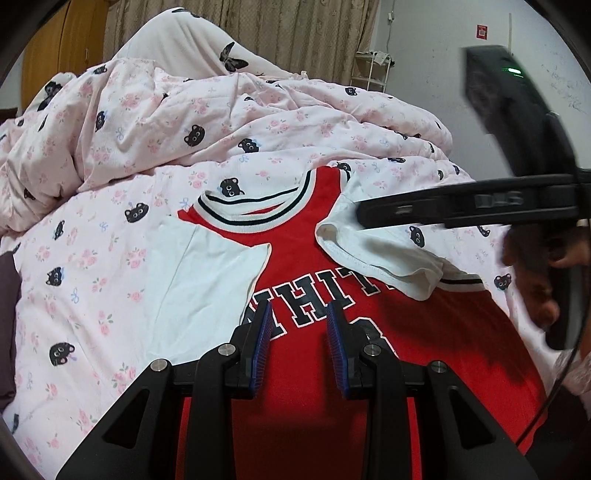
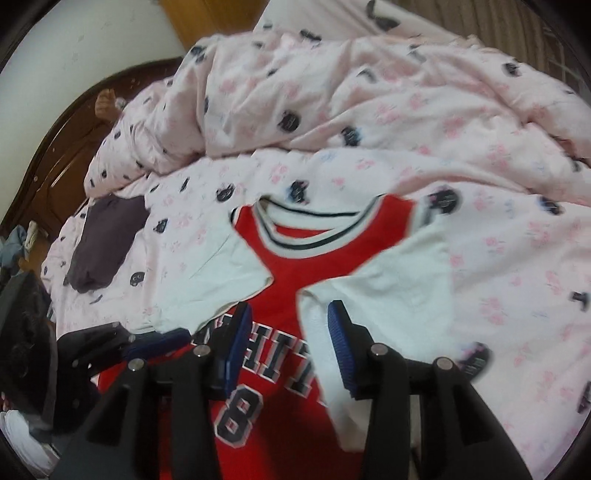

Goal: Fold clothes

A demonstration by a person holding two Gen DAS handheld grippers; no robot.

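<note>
Your left gripper [image 1: 300,317] hangs closest to you, its two blue-padded fingers [image 1: 263,347] spread apart with nothing between them, poised over the black lettering on the chest of the red jersey [image 1: 306,387]. From the right wrist view, your right gripper [image 2: 288,328] is also spread wide and holds nothing; its left pad sits above the lettering and its right pad above the folded-in white sleeve [image 2: 373,295]. Whether either gripper touches the cloth, you cannot tell.

The jersey lies face up on the bed [image 1: 92,295], its lower part toward the near edge and its striped collar [image 1: 255,212] toward the far side. Both white sleeves are turned in over the red chest: the one on the left [image 1: 207,280] lies flat, while the one on the right [image 1: 380,251] is rumpled, with its hem curled up.

In the left wrist view, your right gripper's black body reaches in from the right edge, above the rumpled sleeve.

Further left on the bed, a dark purple garment [image 2: 103,243] lies folded, well apart from the jersey. Beyond the collar, a pink quilt [image 1: 184,122] with black cat faces is heaped across the far half of the bed. A dark wooden headboard [image 2: 55,147] curves along the left end, and beige curtains [image 1: 258,33] hang behind the quilt.
</note>
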